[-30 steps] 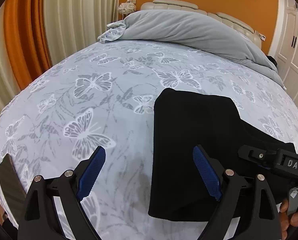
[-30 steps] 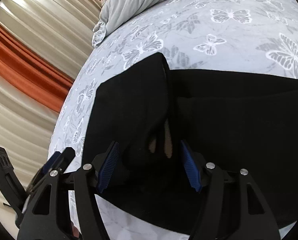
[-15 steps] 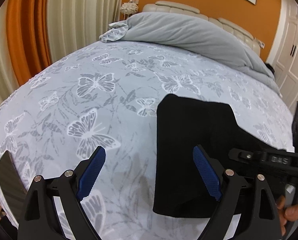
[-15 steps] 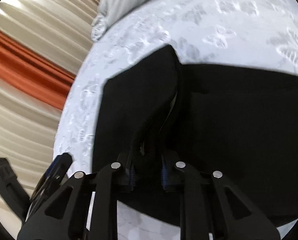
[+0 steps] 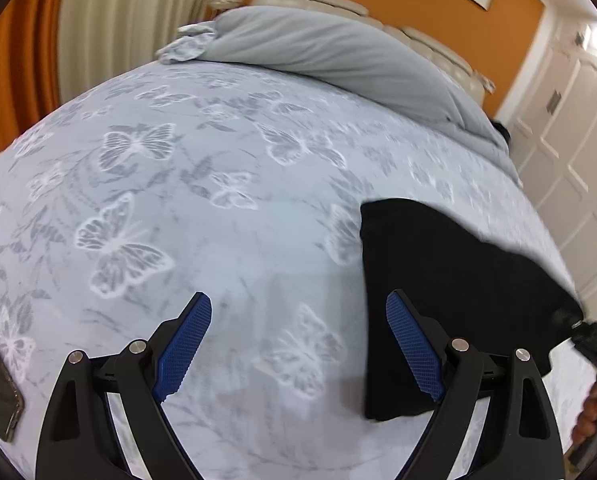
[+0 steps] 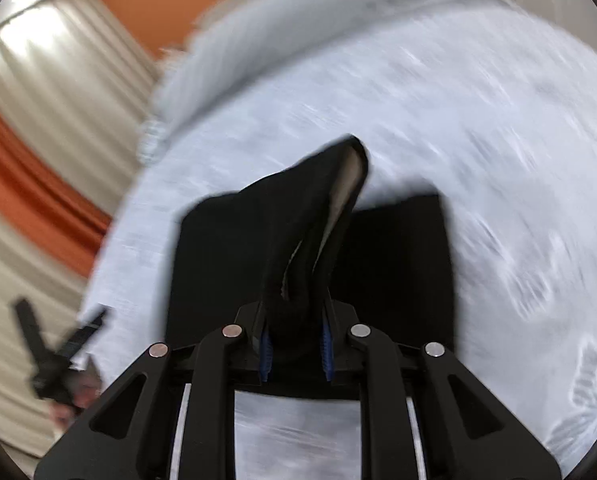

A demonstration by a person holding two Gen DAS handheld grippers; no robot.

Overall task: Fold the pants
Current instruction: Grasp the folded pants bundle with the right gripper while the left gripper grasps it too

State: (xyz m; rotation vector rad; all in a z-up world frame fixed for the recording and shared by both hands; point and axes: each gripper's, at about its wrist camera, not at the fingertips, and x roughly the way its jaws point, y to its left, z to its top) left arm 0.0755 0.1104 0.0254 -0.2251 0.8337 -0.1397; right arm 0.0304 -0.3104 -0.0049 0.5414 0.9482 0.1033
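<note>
Pants point(image 6: 258, 248): black, on the bed point(image 5: 218, 240), a bunched edge pinched in my right gripper point(image 6: 294, 350). Left gripper point(image 5: 298, 344): spread, empty, pants at its 2 o'clock. Advice: carry the edge across evenly, keeping layers aligned, then release flat.

Left gripper point(image 5: 298, 344) jaws wide (nothing between), right gripper point(image 6: 295, 350) clamped on cloth
</note>
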